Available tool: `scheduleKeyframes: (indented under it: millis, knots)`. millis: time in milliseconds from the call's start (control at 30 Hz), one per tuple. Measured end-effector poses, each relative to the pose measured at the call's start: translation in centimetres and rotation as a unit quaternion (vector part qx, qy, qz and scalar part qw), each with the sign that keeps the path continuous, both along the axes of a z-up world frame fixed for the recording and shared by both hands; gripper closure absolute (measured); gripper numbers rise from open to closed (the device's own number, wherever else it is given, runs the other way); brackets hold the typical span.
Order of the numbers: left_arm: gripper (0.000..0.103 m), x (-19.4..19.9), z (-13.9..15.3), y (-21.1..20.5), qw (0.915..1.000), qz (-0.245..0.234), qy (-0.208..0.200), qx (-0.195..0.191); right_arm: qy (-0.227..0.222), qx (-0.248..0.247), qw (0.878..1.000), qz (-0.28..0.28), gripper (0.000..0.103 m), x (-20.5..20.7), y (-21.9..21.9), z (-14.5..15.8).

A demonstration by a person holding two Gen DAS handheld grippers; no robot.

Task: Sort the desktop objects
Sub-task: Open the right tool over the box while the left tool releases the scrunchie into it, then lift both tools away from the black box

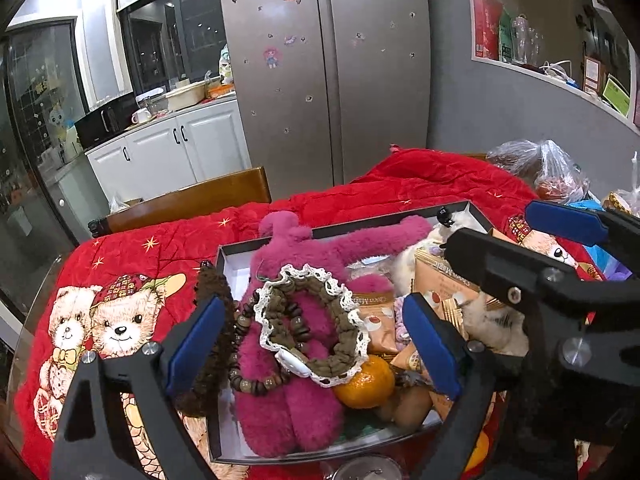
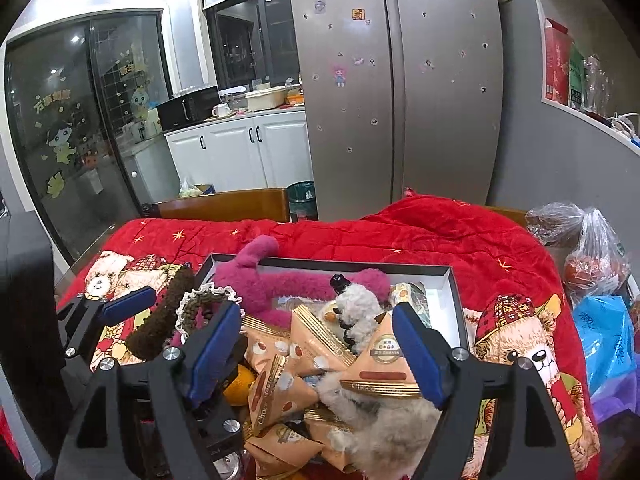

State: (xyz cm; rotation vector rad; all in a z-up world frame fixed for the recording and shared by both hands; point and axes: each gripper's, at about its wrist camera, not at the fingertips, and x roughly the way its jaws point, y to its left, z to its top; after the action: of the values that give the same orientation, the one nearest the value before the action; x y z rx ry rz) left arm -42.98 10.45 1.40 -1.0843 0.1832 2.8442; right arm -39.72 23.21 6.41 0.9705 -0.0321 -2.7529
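Snack packets [image 2: 372, 364] — "Choco" legible

Snack packets [image 2: 276, 402]: "Choco…" legible; glass door sticker [image 2: 52, 100]: "万事如意".

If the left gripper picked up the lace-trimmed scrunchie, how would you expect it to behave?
The scrunchie is gathered fabric, so it would probably flop and squash between the pads. It looks light. It lies over the wooden bead bracelet on the pink plush toy, so the beads might snag and lift too.
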Motion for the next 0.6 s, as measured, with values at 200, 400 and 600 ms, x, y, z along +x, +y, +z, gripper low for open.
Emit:
scheduleKeyframes:
  millis: [200, 400, 600]
  knots:
    - [0.011, 0.3, 0.6, -0.2, 1.0000, -0.002, 0.001, 0.007, 0.001, -0.002, 1.000, 0.001, 0.023, 0.2, 0.2, 0.1]
    - [0.011, 1.2, 3.2, -2.8, 0.9988, 0.025, 0.032, 0.026, 0.011, -0.007, 1.000, -0.001, 0.023, 0.8, 0.5, 1.0]
    - [0.011, 2.3, 5.3, -5.4, 0.9964, 0.054, 0.046, 0.045, 0.022, -0.017, 1.000, -0.001, 0.023, 1.7, 0.8, 2.1]
